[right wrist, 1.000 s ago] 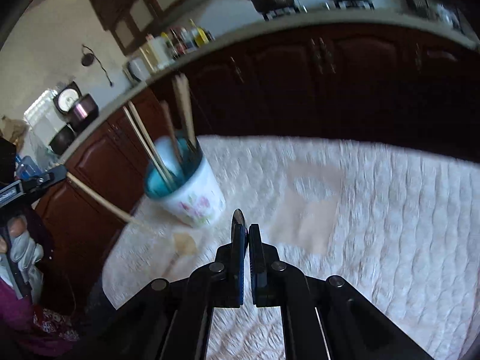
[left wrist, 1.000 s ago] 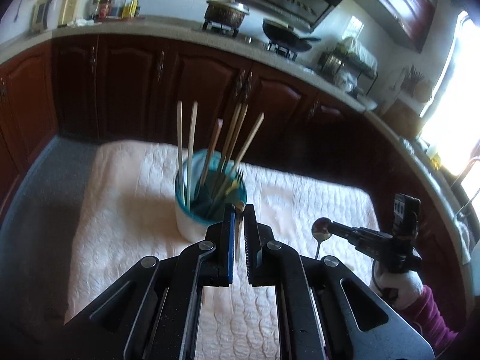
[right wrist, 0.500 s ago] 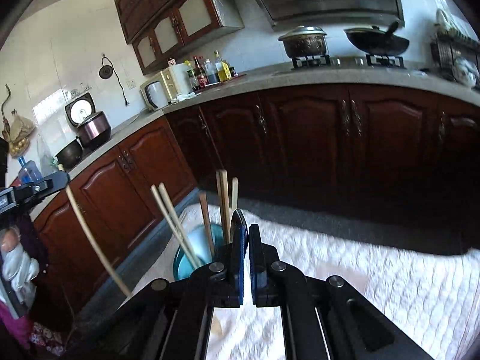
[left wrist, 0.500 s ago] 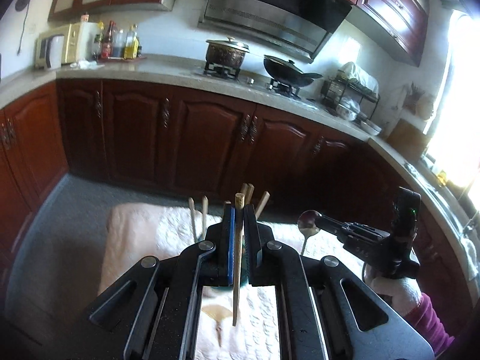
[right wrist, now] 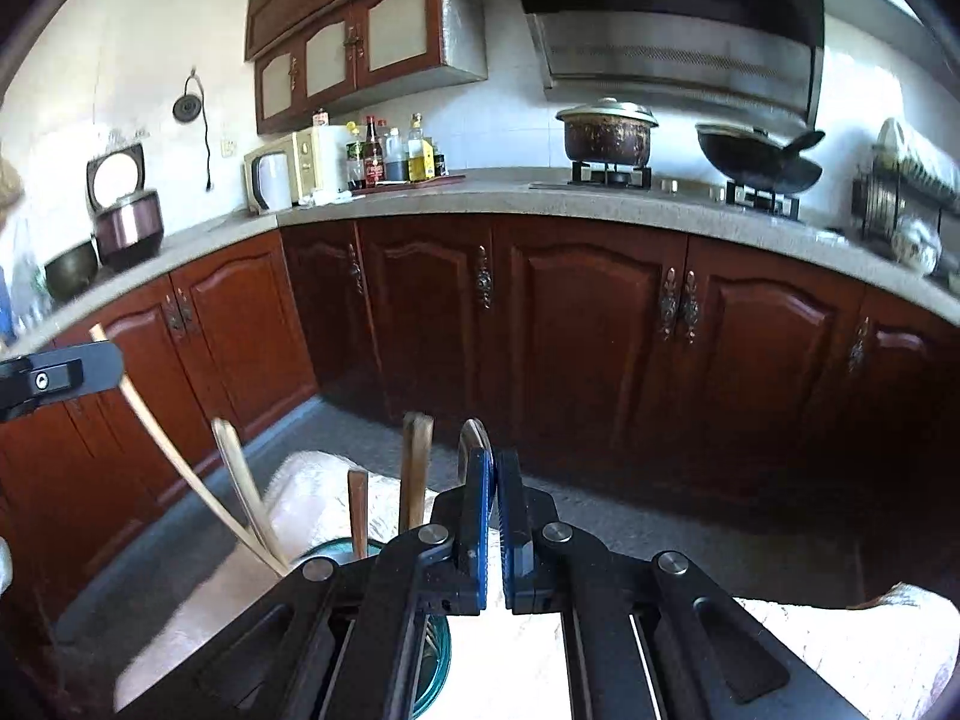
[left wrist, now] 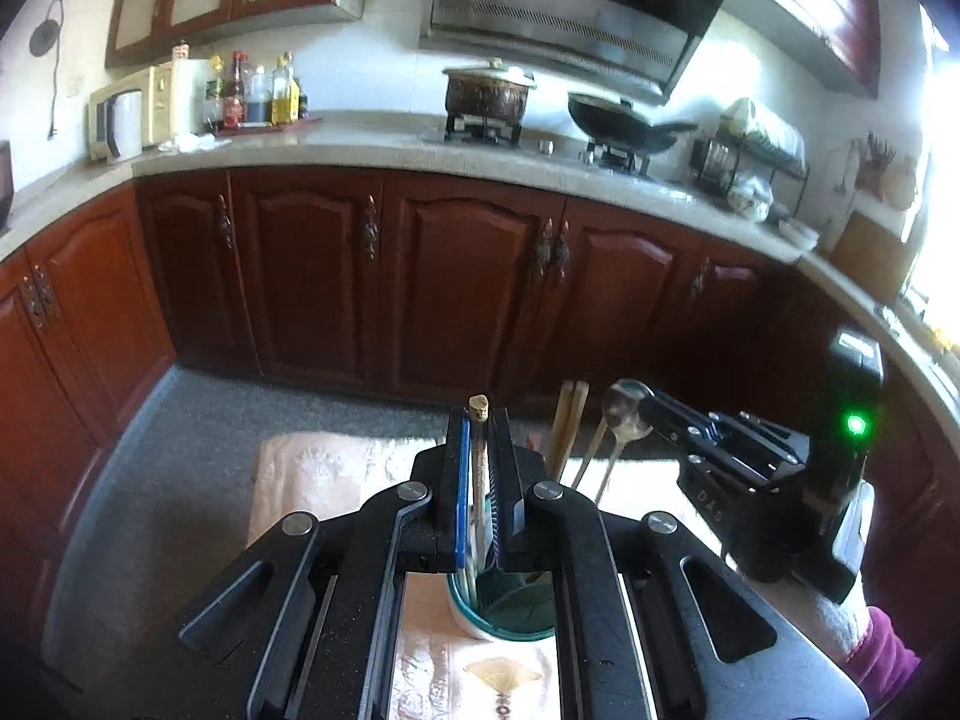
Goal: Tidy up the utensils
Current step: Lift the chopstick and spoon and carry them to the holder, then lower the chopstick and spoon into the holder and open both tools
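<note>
Both my grippers have come in over the cup (left wrist: 501,612) since a second ago. Left gripper (left wrist: 478,474) jaws pinch a chopstick (left wrist: 478,420) upright above it; right gripper (right wrist: 493,516) jaws clamp a spoon (left wrist: 624,417) beside it. Next, I judge: drop both in.

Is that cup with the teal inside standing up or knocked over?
Upright: the cup shows its open rim facing up, with chopsticks standing in it.
</note>
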The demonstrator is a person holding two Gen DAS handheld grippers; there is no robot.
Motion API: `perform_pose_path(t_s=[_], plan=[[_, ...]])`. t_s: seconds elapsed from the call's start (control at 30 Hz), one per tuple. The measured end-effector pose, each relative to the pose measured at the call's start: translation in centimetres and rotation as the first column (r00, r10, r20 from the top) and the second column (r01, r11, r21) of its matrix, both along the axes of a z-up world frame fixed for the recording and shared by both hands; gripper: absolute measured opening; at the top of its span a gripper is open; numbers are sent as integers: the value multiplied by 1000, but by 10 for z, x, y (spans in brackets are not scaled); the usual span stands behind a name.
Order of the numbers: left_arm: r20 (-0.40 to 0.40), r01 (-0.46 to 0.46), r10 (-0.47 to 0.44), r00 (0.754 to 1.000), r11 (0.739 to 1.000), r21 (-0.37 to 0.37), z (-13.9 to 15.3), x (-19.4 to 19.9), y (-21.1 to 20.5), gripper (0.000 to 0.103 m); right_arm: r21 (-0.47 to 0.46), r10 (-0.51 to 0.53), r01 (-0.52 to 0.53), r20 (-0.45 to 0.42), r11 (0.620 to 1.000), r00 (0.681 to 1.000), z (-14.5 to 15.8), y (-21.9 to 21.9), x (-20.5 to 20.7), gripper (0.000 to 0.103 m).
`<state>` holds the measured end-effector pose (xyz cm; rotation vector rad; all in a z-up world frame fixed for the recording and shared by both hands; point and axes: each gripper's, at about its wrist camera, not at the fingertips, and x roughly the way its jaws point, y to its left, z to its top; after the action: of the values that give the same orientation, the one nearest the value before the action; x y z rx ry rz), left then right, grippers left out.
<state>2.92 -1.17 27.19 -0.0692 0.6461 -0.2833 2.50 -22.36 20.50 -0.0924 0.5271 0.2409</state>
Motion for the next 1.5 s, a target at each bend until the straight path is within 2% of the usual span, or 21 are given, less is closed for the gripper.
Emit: perform_pose_path(t_s=[0.1, 0.27, 0.47, 0.63, 0.87, 1.13, 1.2, 1.3, 1.33, 1.4, 1.5], plan=[[-15, 7, -7, 1000, 1000, 9, -14, 1, -4, 5, -29, -6, 7, 16, 1000, 1000, -12, 6, -4, 2], [-35, 28, -28, 999, 1000, 6, -26, -3, -14, 5, -18, 14, -15, -33, 1000, 999, -27, 5, -2, 2], [-37, 34, -34, 999, 999, -7, -24, -1, -19, 5, 17, 66, -65, -92, 998, 994, -33, 4, -6, 2], [-51, 30, -31, 998, 999, -11, -24, 4, -20, 5, 4, 112, -112, -115, 994, 987, -41, 11, -23, 2], [-42, 64, -62, 997, 997, 33, -22, 0, -43, 5, 58, 151, -143, -166, 988, 975, -50, 9, -39, 4], [-62, 45, -45, 997, 999, -8, -13, 19, -49, 5, 121, 171, -147, -217, 982, 961, -58, 0, -36, 4], [-59, 48, -49, 997, 999, -17, -7, 17, -45, 5, 126, 165, -140, -216, 982, 962, -57, -4, -36, 7], [-63, 49, -49, 997, 999, 7, -5, 14, -42, 5, 173, 155, -117, -227, 978, 961, -55, -13, -33, 9], [-72, 52, -51, 996, 999, 12, -7, 13, -41, 5, 202, 151, -105, -229, 974, 962, -54, -18, -33, 11], [-83, 53, -51, 995, 998, 21, -12, 12, -41, 5, 225, 143, -90, -231, 970, 962, -52, -24, -34, 24], [-112, 63, -59, 992, 997, 39, -25, 11, -45, 5, 221, 137, -86, -228, 972, 964, -48, -28, -39, 25]])
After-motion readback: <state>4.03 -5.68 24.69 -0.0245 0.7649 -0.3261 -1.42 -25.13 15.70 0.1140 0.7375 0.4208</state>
